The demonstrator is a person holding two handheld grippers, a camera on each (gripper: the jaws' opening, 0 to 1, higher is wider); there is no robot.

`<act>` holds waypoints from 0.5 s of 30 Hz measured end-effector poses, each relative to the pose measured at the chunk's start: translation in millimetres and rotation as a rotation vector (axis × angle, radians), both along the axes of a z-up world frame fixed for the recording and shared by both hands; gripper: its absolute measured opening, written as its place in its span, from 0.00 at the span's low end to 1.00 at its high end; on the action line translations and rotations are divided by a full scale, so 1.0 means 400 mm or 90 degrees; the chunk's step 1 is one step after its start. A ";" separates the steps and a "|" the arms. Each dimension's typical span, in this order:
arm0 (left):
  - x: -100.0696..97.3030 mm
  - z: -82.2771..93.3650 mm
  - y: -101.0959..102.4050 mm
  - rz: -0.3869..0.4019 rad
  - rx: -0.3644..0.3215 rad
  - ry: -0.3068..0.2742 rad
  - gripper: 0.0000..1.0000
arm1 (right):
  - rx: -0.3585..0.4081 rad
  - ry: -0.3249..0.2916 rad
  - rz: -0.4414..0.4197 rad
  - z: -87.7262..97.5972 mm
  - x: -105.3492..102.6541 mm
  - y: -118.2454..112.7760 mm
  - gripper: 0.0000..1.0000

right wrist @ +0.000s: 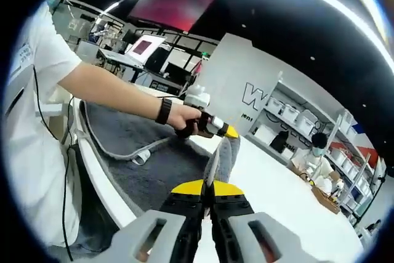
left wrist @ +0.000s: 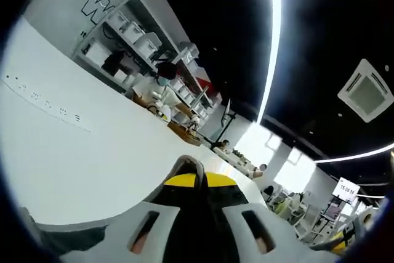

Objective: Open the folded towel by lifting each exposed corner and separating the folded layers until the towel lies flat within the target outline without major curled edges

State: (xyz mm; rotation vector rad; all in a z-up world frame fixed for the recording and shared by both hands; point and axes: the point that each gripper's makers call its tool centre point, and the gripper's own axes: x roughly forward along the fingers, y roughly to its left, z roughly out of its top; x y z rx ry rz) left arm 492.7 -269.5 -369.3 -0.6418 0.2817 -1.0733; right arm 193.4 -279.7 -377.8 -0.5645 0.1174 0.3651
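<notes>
Towel (right wrist: 223, 155) hangs pinched between both clenched grippers, right (right wrist: 209, 190) and left (left wrist: 198, 175), above the table (right wrist: 277, 195).

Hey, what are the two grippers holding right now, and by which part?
The right gripper is shut on the grey towel, pinching an edge. The left gripper also pinches a grey towel edge.

Grey folded towel (right wrist: 223, 152) hangs from right gripper (right wrist: 209, 190) above white table (right wrist: 277, 195); left gripper (right wrist: 226, 131) beyond towel; dark grey mat (right wrist: 141, 152) left, shelving rack (right wrist: 295, 121) behind table.
</notes>
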 end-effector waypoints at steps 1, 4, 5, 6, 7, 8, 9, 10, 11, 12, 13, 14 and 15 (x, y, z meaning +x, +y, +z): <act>0.001 0.000 -0.004 -0.001 0.000 -0.001 0.01 | -0.002 0.005 0.001 -0.004 -0.001 -0.001 0.00; 0.005 -0.009 -0.013 -0.002 0.007 0.001 0.01 | -0.012 0.015 0.001 -0.014 0.000 -0.005 0.00; 0.006 -0.012 -0.016 -0.002 0.007 0.003 0.01 | -0.016 0.020 -0.002 -0.018 0.002 -0.008 0.00; 0.007 -0.014 -0.018 -0.002 0.007 0.004 0.01 | -0.018 0.021 -0.003 -0.020 0.003 -0.009 0.00; 0.007 -0.015 -0.019 -0.002 0.008 0.006 0.01 | -0.021 0.027 -0.006 -0.025 0.004 -0.012 0.00; 0.005 -0.018 -0.023 -0.003 0.009 0.006 0.01 | -0.025 0.033 -0.005 -0.031 0.004 -0.014 0.00; 0.004 -0.021 -0.027 -0.004 0.011 0.005 0.01 | -0.026 0.037 -0.006 -0.035 0.004 -0.017 0.00; -0.002 -0.028 -0.028 -0.004 0.013 0.005 0.01 | -0.026 0.042 -0.011 -0.039 0.005 -0.023 0.00; -0.003 -0.030 -0.030 -0.003 0.013 0.007 0.01 | -0.024 0.045 -0.015 -0.042 0.007 -0.028 0.00; -0.005 -0.031 -0.034 -0.003 0.016 0.008 0.01 | -0.022 0.049 -0.016 -0.046 0.008 -0.035 0.00; -0.006 -0.032 -0.035 -0.004 0.017 0.008 0.01 | -0.021 0.050 -0.017 -0.047 0.008 -0.037 0.00; 0.001 -0.032 -0.042 -0.006 0.022 0.004 0.01 | -0.016 0.053 -0.018 -0.049 0.008 -0.041 0.00; 0.004 -0.033 -0.043 -0.006 0.024 0.004 0.01 | -0.019 0.053 -0.018 -0.050 0.007 -0.041 0.00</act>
